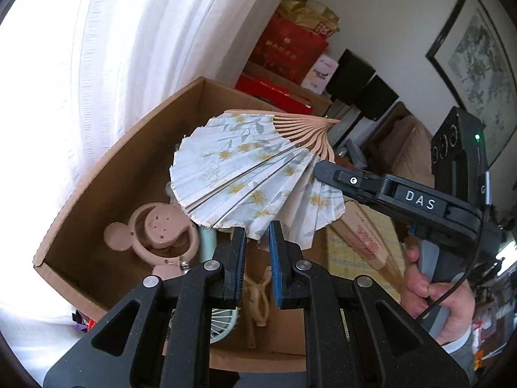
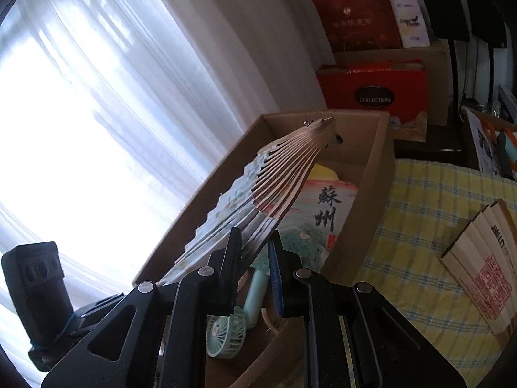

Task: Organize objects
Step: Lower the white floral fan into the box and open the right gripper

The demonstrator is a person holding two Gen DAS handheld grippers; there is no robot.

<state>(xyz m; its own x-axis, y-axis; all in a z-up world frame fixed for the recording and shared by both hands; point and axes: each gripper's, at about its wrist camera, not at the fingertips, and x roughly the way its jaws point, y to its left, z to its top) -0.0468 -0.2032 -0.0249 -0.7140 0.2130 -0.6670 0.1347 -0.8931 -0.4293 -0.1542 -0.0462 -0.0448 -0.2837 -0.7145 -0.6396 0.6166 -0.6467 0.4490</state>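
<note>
A pale blue paper folding fan (image 1: 252,174) with yellow flowers and wooden ribs is spread open above an open cardboard box (image 1: 106,174). My left gripper (image 1: 257,236) holds the fan's paper edge between its pads. My right gripper (image 2: 255,242) grips the fan (image 2: 258,190) at its other edge; it shows in the left wrist view (image 1: 342,177) to the right of the fan. In the box (image 2: 371,174) lie a pink mouse-eared hand fan (image 1: 158,232), a mint hand fan (image 2: 229,333), a painted fan with black characters (image 2: 323,213) and a beige figurine (image 1: 258,294).
The box stands on a yellow checked cloth (image 2: 429,207). A folded wooden fan with red stamps (image 2: 484,265) lies on the cloth to the right. Red gift boxes (image 2: 371,87) and black stands (image 2: 452,16) are behind. A white curtain (image 2: 97,113) hangs at left.
</note>
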